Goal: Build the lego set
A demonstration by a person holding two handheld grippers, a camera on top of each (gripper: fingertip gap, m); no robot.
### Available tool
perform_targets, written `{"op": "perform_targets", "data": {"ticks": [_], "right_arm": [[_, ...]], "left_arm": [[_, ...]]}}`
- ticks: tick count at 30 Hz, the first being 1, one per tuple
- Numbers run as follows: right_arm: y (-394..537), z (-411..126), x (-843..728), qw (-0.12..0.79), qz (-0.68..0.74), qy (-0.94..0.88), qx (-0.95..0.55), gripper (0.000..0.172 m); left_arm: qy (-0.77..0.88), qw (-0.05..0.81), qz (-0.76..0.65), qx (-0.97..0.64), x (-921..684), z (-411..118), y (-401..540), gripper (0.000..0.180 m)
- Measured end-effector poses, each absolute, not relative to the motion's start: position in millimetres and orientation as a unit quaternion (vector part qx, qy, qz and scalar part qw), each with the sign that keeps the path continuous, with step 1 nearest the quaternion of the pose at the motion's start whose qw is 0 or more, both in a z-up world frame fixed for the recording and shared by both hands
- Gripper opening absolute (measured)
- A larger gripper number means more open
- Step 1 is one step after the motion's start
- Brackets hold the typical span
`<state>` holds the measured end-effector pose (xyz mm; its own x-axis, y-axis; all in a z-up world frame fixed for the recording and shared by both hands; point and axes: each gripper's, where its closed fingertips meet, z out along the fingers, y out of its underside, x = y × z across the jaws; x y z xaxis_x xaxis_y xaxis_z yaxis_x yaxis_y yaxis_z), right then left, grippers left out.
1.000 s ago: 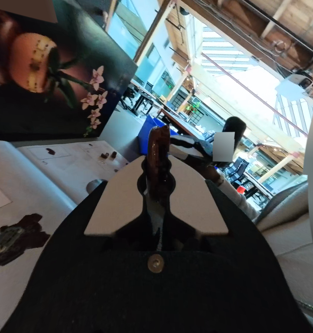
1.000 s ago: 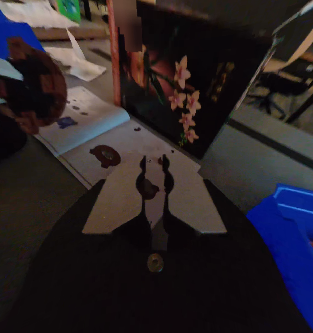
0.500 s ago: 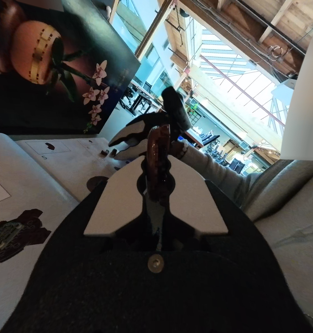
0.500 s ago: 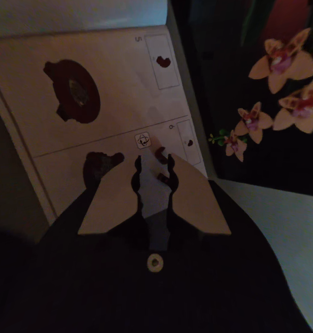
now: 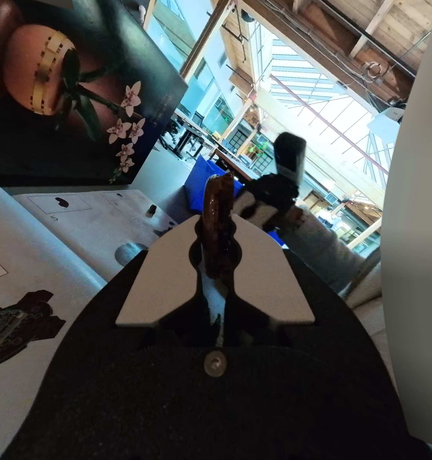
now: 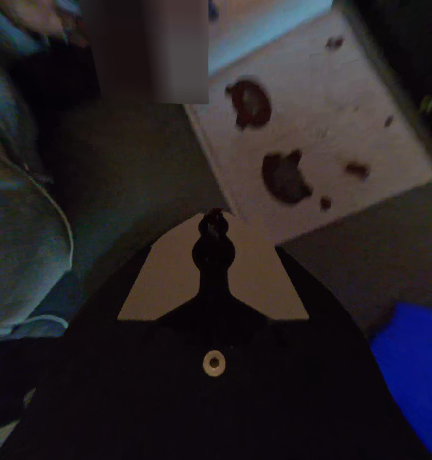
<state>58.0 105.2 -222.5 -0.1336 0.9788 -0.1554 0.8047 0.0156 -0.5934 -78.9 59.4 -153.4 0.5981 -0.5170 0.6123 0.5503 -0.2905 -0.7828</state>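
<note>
My left gripper (image 5: 216,224) is shut on a dark brown round brick assembly (image 5: 217,224), held edge-on and sticking up past the fingertips. My right gripper (image 6: 213,219) is shut on a small reddish-brown piece (image 6: 213,213) at its very tips, raised above the near corner of an open instruction booklet (image 6: 321,74). It also shows in the left wrist view (image 5: 257,214), just right of the assembly. One small brown piece (image 5: 151,210) lies on the booklet page (image 5: 60,236).
A dark box printed with orchids (image 5: 60,112) stands behind the booklet. A blue bin (image 5: 202,184) sits beyond the grippers and also shows in the right wrist view (image 6: 413,361). A person's grey sleeve (image 5: 321,249) is at the right. The right wrist view is blurred. The left gripper's tips are roughly 15 centimetres from the right gripper's.
My right gripper came down open over two small brown pieces on the page, shut on one and lifted away. One piece remains. My left gripper kept its hold on the assembly.
</note>
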Motion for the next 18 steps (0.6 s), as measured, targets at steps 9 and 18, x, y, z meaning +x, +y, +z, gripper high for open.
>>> {"op": "perform_targets", "data": {"ticks": [9, 18], "right_arm": [[77, -246, 138, 0.167, 0.19, -0.627, -0.737, 0.043], [69, -228, 158, 0.269, 0.244, -0.54, -0.759, 0.006]], "left_arm": [[0.011, 0.599, -0.423, -0.679, -72, -155, 58, 0.017], [0.012, 0.602, -0.414, -0.683, -72, -157, 60, 0.017]]}}
